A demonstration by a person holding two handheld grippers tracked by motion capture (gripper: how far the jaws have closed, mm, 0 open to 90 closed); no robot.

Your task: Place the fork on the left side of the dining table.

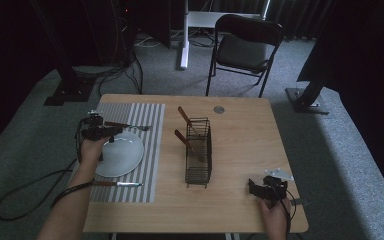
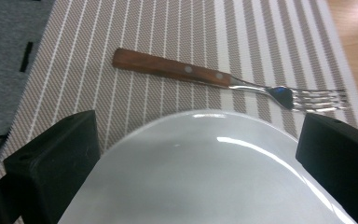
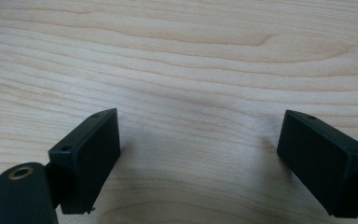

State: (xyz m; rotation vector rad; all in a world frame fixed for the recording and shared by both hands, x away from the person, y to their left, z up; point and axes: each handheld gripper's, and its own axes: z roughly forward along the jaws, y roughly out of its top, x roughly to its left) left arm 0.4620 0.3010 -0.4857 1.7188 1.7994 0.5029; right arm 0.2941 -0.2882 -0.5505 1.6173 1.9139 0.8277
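A white plate (image 1: 120, 154) (image 2: 205, 172) lies on a striped placemat (image 1: 147, 145) (image 2: 177, 37) at the table's left. A wooden-handled fork (image 1: 128, 126) (image 2: 205, 77) lies just beyond the plate. A wooden-handled knife (image 1: 116, 184) lies on the mat's near side. My left gripper (image 1: 111, 134) (image 2: 198, 158) hovers open over the plate's far left rim, nothing between its jaws. My right gripper (image 1: 254, 188) (image 3: 198, 154) rests open on bare wood at the table's near right corner, holding nothing.
A black wire caddy (image 1: 199, 152) stands mid-table with two wooden-handled utensils (image 1: 188, 142) leaning in it. A small grey disc (image 1: 219, 109) lies near the far edge. A folding chair (image 1: 245, 47) stands beyond the table. Cables trail over the left floor.
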